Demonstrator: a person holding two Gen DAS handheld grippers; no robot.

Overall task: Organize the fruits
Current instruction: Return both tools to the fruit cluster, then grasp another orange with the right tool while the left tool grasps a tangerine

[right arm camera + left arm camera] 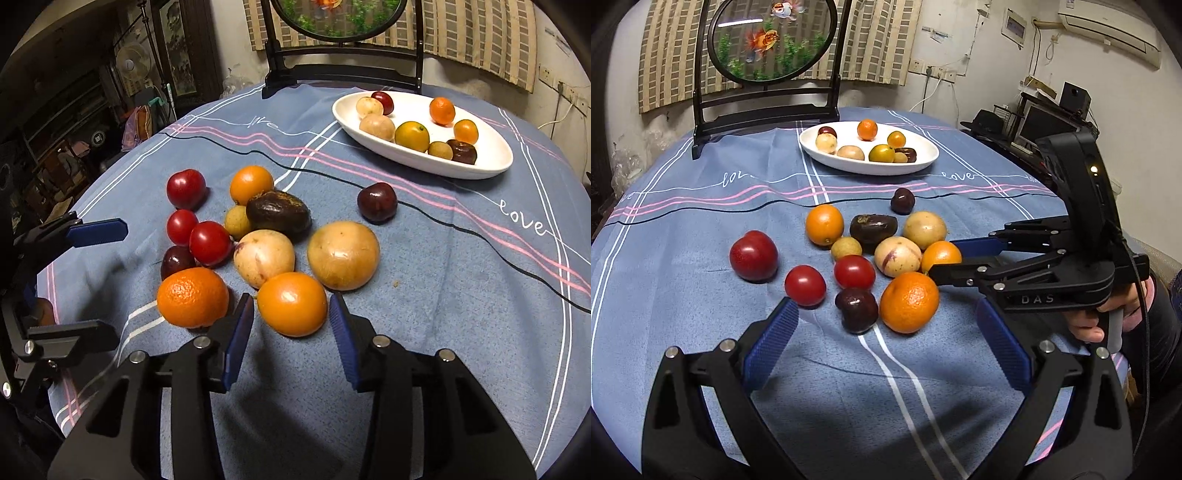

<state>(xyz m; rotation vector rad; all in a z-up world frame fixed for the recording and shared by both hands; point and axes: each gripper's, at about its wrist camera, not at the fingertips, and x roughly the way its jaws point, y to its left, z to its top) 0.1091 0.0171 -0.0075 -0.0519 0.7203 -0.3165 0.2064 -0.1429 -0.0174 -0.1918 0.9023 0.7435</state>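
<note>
Several loose fruits lie on the blue tablecloth: oranges, red tomatoes, dark plums, yellow passion fruits. My right gripper [291, 314] is open, its pads on either side of a smooth orange [291, 303], apparently not clamped on it. That orange shows in the left wrist view [940, 255] between the right gripper's fingers [960, 245]. My left gripper [886, 325] is open wide and empty, just short of a dark plum [857, 309] and a bumpy mandarin [909, 302]. A white oval dish [923, 162] at the back holds several fruits; it also shows in the right wrist view [491, 162].
A black stand with a round goldfish panel [768, 40] stands behind the dish. A single dark plum [376, 202] lies apart between pile and dish. The table edge falls off on the left toward cluttered shelves [74, 110].
</note>
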